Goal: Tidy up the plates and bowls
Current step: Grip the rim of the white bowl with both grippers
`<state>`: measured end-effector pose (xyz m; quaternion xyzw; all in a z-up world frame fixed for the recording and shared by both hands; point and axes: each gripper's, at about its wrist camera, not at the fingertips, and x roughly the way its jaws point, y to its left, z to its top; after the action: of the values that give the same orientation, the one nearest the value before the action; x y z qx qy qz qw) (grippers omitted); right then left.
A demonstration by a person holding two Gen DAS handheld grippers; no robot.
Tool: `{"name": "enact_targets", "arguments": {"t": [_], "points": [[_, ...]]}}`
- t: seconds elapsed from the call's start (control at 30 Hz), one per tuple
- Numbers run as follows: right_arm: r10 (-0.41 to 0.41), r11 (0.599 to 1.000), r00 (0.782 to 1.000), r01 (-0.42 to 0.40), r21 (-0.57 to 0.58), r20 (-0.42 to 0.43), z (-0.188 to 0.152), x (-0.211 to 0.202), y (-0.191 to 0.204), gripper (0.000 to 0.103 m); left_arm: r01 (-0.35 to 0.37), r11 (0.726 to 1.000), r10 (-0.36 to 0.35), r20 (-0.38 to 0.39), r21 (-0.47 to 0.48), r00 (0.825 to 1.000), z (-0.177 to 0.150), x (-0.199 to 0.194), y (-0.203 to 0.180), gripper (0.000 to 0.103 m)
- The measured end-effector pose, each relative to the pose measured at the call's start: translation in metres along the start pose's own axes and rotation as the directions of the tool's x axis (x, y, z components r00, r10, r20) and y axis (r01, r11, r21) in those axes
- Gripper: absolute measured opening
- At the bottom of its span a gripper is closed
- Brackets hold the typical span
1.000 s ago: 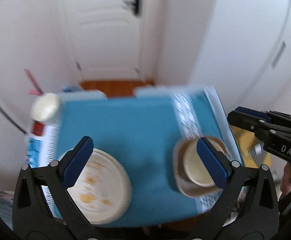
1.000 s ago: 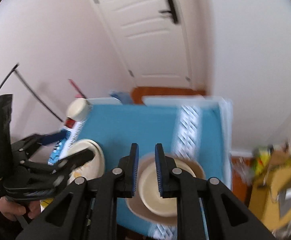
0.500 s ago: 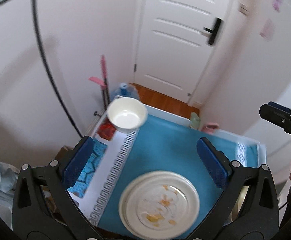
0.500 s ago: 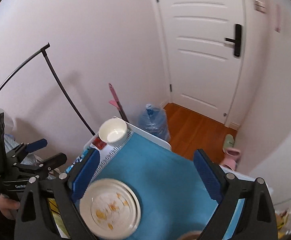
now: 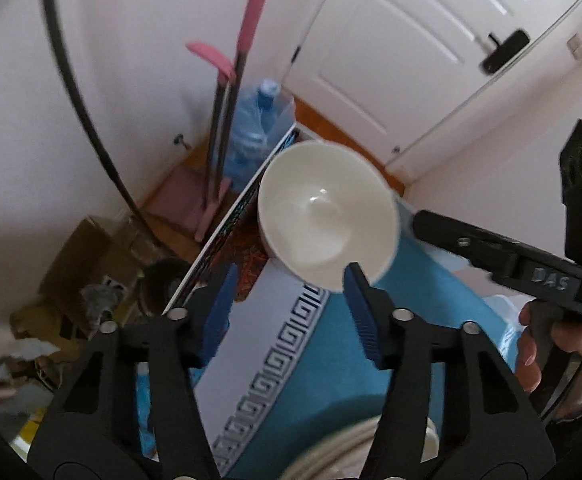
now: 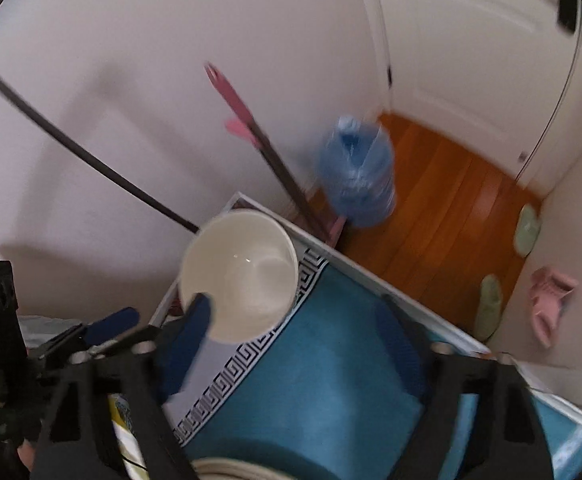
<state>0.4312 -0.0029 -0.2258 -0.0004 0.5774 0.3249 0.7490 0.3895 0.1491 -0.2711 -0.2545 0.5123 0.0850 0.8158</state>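
A white bowl (image 5: pixel 327 216) is sitting at the corner of a table draped in a blue cloth (image 5: pixel 331 364) with a white Greek-key border, filling the centre of the left wrist frame and the left-centre of the right wrist frame (image 6: pixel 239 276). The left gripper (image 5: pixel 291 304) is hovering just below the bowl in its own frame, its blue-padded fingers spread partway and clasping nothing; the right-hand pad's tip is overlapping the bowl's lower rim, though contact cannot be judged. The right gripper (image 6: pixel 299 332) is standing wide open and empty, one blurred pad overlapping the bowl's lower left edge, the other over the blue cloth at right. It is also appearing at the right edge of the left wrist frame (image 5: pixel 503 260), gripped by a hand (image 5: pixel 551 348). The rim of a pale plate (image 5: pixel 355 448) is showing at the bottom edge of both frames (image 6: pixel 235 470). A blue water jug (image 6: pixel 357 172) is resting on the wooden floor in the upper middle, beside pink-handled mops (image 5: pixel 231 92) leaning against the wall.
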Motion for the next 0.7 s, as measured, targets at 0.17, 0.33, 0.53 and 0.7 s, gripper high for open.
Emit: {"name": "enact_targets", "arguments": {"t": [0.17,0.33,0.53,0.7], "points": [[0.013,0.999,0.998,-0.011,0.04,-0.057,0.001,0.045,-0.005,0.05,0.001,1.0,-0.001,-0.029,0.003,1.0,0.014,0.031,0.009,0.041],[0.024,0.998,0.997,-0.02,0.052,-0.076,0.002,0.06,-0.006,0.034,-0.004,0.999,0.006,-0.061,0.036,0.998,0.021,0.049,0.008,0.031],[0.053,0.996,0.996,-0.047,0.081,-0.077,0.004,0.064,-0.01,0.015,-0.029,0.998,0.033,-0.049,0.063,0.998,0.023,0.051,0.004,0.021],[0.038,0.996,0.997,-0.033,0.082,-0.065,0.004,0.065,-0.007,0.015,-0.024,0.997,0.028,-0.047,0.072,0.999,0.023,0.049,0.004,0.021]]}}
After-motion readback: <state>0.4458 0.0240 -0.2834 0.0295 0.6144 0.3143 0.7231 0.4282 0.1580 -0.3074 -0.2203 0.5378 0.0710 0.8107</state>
